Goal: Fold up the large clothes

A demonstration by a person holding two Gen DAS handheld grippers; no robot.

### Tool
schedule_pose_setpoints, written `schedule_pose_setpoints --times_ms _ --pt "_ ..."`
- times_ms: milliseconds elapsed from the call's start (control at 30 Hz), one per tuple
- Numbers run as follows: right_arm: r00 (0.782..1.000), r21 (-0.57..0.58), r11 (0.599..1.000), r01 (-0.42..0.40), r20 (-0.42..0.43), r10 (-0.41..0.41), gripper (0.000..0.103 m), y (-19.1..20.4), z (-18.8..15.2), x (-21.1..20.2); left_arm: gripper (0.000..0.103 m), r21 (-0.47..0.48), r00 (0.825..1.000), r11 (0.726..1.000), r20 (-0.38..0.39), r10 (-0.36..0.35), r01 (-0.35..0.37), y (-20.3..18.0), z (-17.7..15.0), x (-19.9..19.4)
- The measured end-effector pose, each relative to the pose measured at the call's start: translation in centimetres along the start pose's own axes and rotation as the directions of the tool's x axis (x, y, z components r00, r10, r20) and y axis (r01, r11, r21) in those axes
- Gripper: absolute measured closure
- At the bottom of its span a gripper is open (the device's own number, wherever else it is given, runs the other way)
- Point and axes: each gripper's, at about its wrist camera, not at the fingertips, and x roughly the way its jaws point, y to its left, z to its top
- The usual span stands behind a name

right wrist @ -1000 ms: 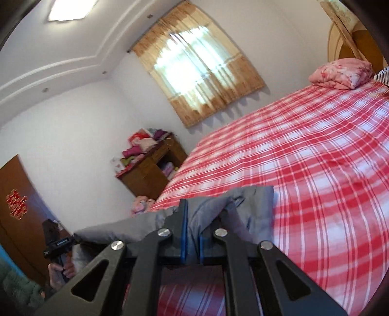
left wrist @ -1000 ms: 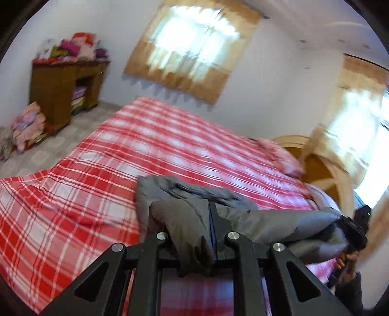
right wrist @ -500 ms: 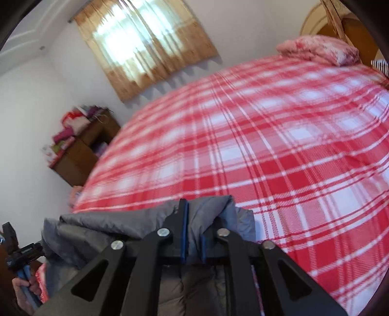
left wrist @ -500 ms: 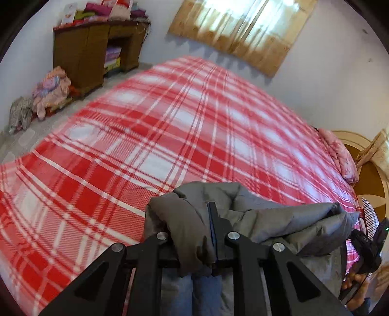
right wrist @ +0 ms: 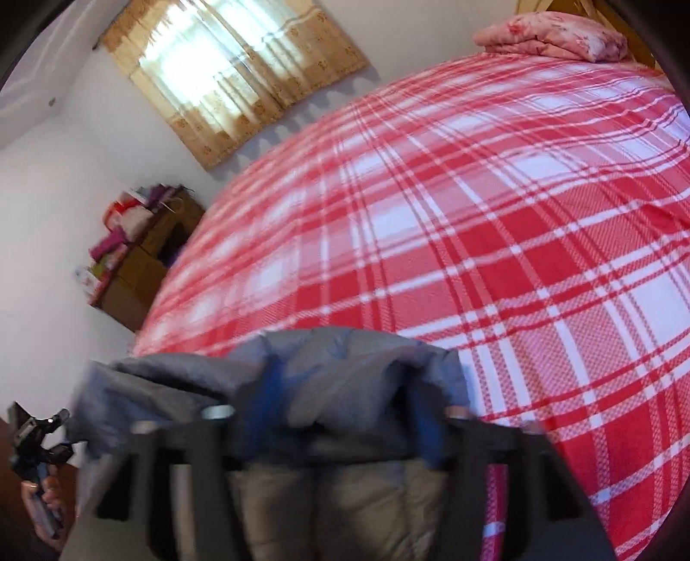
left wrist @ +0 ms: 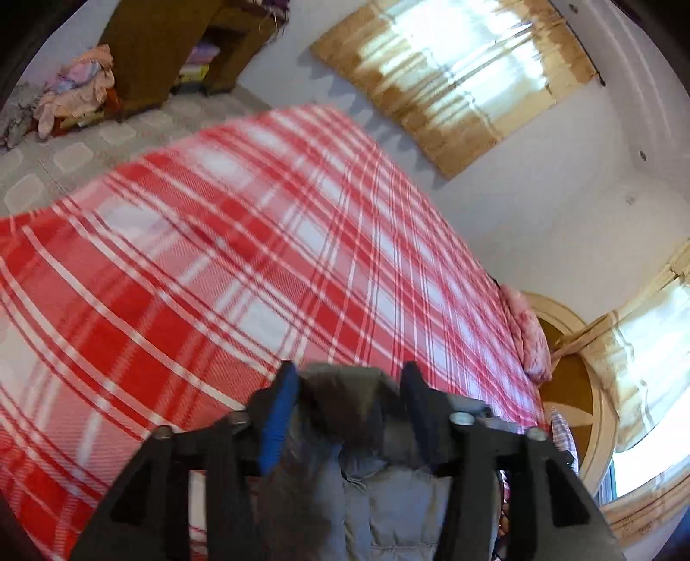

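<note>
A grey padded jacket lies at the near edge of the red plaid bed. My left gripper is open, its jaws wide apart, with a fold of the jacket loose between them. In the right wrist view the jacket is bunched along the bed edge, blurred by motion. My right gripper is also open, its fingers spread to either side of the grey fabric. The left gripper also shows in the right wrist view at the lower left, in a hand.
A pink folded quilt lies at the head of the bed by the wooden headboard. A brown cabinet with piled clothes stands by the wall, more clothes on the tiled floor. Curtained windows are behind the bed.
Both grippers have opened and let go of the jacket folds they held pinched. The jacket has come down onto the bed's near edge, and both views have tilted.
</note>
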Motion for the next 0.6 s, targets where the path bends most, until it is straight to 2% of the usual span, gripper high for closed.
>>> schedule_pose_setpoints --times_ms 33,100,133,167,200,267,333,400,467,533,600 --pt "1.000 -0.004 1.000 -0.002 0.027 0.002 0.008 0.3 0.2 -0.9 0.049 0.018 1.000 1.000 0.015 0.019 -0.020 -0.3 0.1 -0.5" --pt "0.996 -0.030 0.999 0.014 0.088 -0.011 0.009 1.0 0.7 -3.8 0.049 0.070 0.996 0.995 0.043 0.074 -0.077 -1.7 -0.5 -2.0" --pt "0.991 -0.061 0.997 0.050 0.127 -0.042 0.014 1.8 0.8 -5.4 0.049 0.097 0.994 0.991 0.052 0.091 -0.096 -2.3 -0.9 -2.4" --pt "0.987 -0.089 0.993 0.079 0.146 -0.065 0.026 2.6 0.8 -6.4 0.049 0.138 0.991 0.982 0.064 0.118 -0.126 -3.2 -1.6 -3.0" --pt "0.984 -0.149 0.983 0.107 0.157 -0.084 0.034 4.2 0.7 -7.6 0.049 0.191 0.985 0.967 0.079 0.155 -0.168 -4.7 -2.7 -3.4" --pt "0.991 -0.244 0.965 0.099 0.115 -0.072 0.068 6.9 -0.1 -8.1 0.049 0.300 0.980 0.933 0.083 0.183 -0.199 -7.8 -5.9 -3.5" --pt "1.000 -0.297 0.954 0.023 0.024 -0.017 0.081 10.1 -1.7 -7.1 0.049 0.372 0.981 0.908 0.064 0.181 -0.192 -10.2 -9.2 -3.0" --pt "0.999 -0.316 0.948 -0.037 -0.028 0.029 0.081 12.8 -3.4 -5.5 0.049 0.425 0.982 0.886 0.058 0.181 -0.188 -12.6 -11.7 -1.2" --pt "0.998 -0.349 0.936 -0.052 -0.054 0.035 0.081 15.5 -4.6 -3.0 0.049 0.491 0.979 0.849 0.047 0.199 -0.196 -15.4 -13.3 1.8" --pt "0.995 -0.389 0.921 -0.025 -0.098 -0.014 0.081 17.5 -5.2 0.1 0.049 0.528 0.977 0.825 0.046 0.209 -0.202 -16.5 -13.4 4.0" --pt "0.990 -0.406 0.914 0.011 -0.125 -0.068 0.081 18.7 -5.7 3.6 0.049 0.534 0.962 0.804 0.075 0.264 -0.262 -16.2 -12.8 6.1"
